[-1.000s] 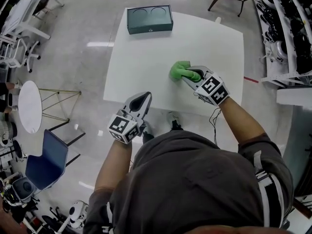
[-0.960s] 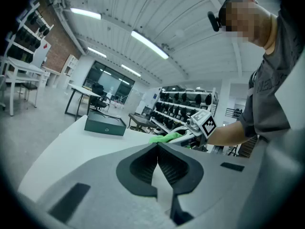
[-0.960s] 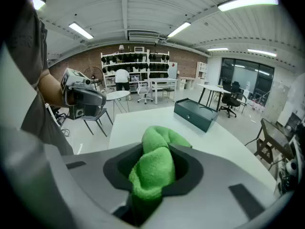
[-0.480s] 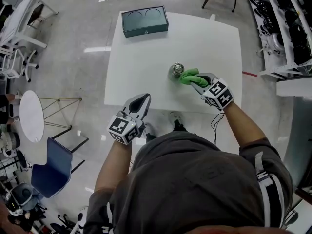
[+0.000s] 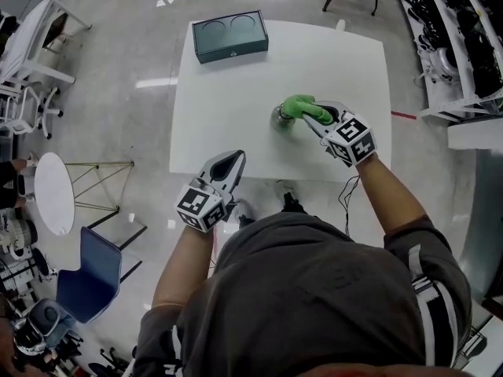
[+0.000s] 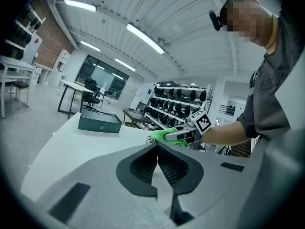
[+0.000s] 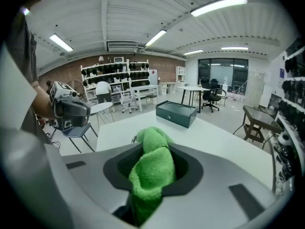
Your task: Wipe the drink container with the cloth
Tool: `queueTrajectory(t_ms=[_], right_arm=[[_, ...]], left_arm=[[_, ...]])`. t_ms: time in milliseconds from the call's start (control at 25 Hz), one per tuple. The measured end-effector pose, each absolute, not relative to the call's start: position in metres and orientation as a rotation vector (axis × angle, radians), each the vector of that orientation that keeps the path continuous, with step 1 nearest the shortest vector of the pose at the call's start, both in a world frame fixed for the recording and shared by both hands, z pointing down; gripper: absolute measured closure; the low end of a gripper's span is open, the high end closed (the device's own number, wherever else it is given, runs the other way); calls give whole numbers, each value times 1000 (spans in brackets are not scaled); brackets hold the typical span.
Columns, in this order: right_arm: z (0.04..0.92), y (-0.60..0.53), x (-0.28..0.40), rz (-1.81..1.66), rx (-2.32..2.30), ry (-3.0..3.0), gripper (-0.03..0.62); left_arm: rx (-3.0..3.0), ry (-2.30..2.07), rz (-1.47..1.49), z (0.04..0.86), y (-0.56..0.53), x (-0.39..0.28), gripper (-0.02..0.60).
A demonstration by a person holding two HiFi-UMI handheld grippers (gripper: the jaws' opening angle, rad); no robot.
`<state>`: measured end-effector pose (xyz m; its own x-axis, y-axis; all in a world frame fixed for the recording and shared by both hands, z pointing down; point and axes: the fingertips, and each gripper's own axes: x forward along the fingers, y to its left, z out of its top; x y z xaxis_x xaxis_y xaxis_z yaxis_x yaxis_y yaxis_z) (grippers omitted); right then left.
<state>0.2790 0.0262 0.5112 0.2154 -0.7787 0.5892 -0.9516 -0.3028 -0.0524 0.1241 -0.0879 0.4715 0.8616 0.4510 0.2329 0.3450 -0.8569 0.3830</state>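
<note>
From the head we look steeply down on the white worktop (image 5: 228, 116). The cameras on the left gripper (image 6: 157, 149) and the right gripper (image 7: 153, 146) sit close behind the fingers and look low across the worktop. All three views share the dark green box (image 5: 229, 35) beyond the fingers.

On the desk (image 5: 236, 85), the box (image 5: 230, 36) lies at the far left corner. The drink container (image 5: 279, 117) stands right of the middle. The cloth (image 5: 301, 106) lies against its top and right side, between the jaws of the right gripper (image 5: 313, 116) just beside it. The left gripper (image 5: 233, 159) is over the near edge, well apart from both. 1 chair (image 5: 86, 269) stands on the floor left of the desk.
</note>
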Motion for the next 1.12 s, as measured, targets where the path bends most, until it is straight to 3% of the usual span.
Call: queueTrajectory(t_ms=[600,1120], right_arm=[[585,71,260,956,2017,-1623,511],[459,56,278,610,2004,-1952,511]], left_arm=[[2702,603,521,484,-62,155,577],[2755,365,411,456,-35,169,577]])
